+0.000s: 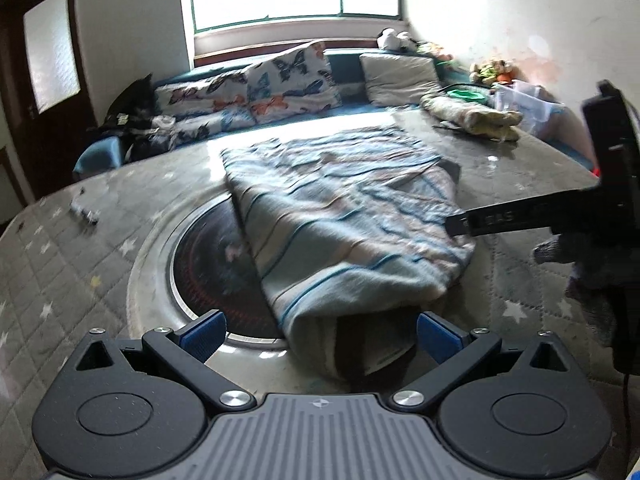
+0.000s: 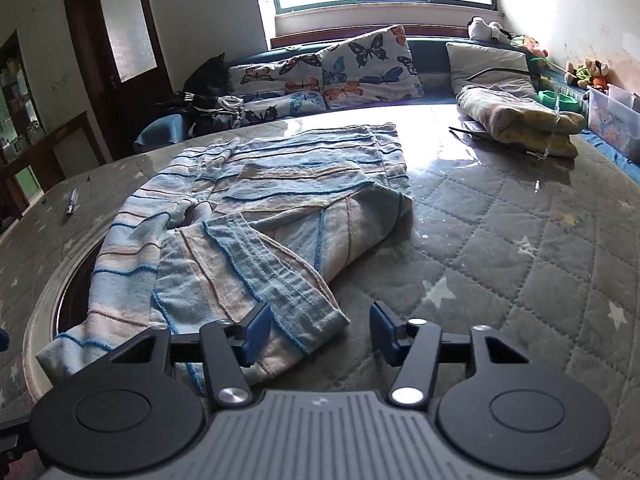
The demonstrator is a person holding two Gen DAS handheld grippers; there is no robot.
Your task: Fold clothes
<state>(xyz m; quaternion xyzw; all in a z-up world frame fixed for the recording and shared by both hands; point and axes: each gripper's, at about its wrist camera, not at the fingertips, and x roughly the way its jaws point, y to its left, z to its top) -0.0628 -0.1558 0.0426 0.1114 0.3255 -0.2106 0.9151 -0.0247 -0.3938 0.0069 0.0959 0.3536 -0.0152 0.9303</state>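
A blue and beige striped garment [image 1: 344, 216] lies partly folded on the quilted grey table cover, over a round inset plate. In the right wrist view the garment [image 2: 256, 216] has a sleeve folded across its front, ending near my right gripper. My left gripper [image 1: 320, 334] is open and empty, its jaws either side of the garment's near edge. My right gripper [image 2: 316, 330] is open and empty, with the sleeve end between its left finger and the gap. The right gripper's body also shows at the right edge of the left wrist view [image 1: 608, 184].
A round dark inset plate [image 1: 208, 264] sits in the table under the garment. A pen [image 2: 72, 202] lies at the left. A folded yellowish cloth [image 2: 520, 116] lies at the far right. Butterfly cushions [image 2: 360, 68] line a bench behind, with a plastic box [image 2: 616, 120] at the right.
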